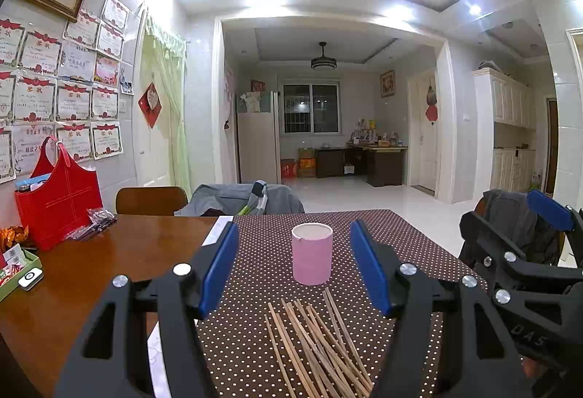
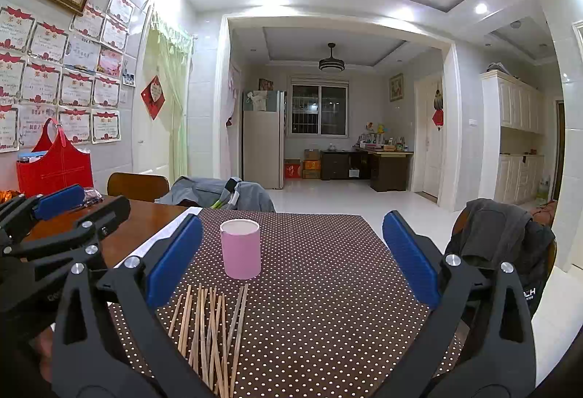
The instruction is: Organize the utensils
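Now, left gripper (image 1: 295, 270): its 2 blue fingers (image 1: 218, 270) stand wide apart and hold nothing. It tips down a little, over the near end of the sticks.
Right gripper (image 2: 291, 259): its 2 blue fingers (image 2: 410, 257) are spread as wide as they go, and they are empty too. It points flat across the table.
Why held so: I think both are open because nothing has been picked yet. Wide fingers can drop around a stick.
Chopsticks (image 1: 320, 343): a loose bunch of thin wooden sticks lies flat on the dotted cloth (image 1: 382, 226). Some cross over each other, so I cannot count them.
Sticks and fingers: in the left view they lie between the 2 fingers, low and near. In the right view they (image 2: 215, 328) sit by the left finger, not in the middle.
Pink cup (image 1: 312, 254): it stands upright, open end up, just past the far tips of the sticks. It looks empty, but I cannot see the bottom.
Why the cup is there: it is likely the home for the sticks.
Further out: a red bag (image 1: 58, 205) sits well away on the bare wood.
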The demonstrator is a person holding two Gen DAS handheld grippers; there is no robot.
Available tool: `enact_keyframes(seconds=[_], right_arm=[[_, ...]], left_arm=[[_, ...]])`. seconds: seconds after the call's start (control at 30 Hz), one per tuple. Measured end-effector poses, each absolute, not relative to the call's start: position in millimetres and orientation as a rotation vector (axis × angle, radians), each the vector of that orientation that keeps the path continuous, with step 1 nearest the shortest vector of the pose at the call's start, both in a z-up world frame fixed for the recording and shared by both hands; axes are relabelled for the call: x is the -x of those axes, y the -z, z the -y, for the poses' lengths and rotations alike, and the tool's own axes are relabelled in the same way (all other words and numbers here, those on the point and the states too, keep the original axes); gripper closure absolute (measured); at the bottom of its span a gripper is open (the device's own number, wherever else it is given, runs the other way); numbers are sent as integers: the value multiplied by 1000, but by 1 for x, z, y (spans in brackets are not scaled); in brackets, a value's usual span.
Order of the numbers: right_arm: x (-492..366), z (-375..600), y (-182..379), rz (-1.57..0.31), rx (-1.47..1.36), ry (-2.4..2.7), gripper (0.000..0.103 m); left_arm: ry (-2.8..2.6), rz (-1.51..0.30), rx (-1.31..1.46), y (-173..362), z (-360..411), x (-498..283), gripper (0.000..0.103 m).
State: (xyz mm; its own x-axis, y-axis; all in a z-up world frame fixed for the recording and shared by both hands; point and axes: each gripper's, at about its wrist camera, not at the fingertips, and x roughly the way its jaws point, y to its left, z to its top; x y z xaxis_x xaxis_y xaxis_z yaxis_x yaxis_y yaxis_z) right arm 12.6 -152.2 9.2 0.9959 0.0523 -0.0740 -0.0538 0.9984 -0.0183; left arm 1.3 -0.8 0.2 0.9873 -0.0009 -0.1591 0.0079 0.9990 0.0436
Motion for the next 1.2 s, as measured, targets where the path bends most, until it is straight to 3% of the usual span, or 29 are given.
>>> enact_keyframes(seconds=[1.2], right_arm=[[-16,153,-5,-82,12,-50,6]], left_arm=[[7,-161,-41,11,4,-9,40]])
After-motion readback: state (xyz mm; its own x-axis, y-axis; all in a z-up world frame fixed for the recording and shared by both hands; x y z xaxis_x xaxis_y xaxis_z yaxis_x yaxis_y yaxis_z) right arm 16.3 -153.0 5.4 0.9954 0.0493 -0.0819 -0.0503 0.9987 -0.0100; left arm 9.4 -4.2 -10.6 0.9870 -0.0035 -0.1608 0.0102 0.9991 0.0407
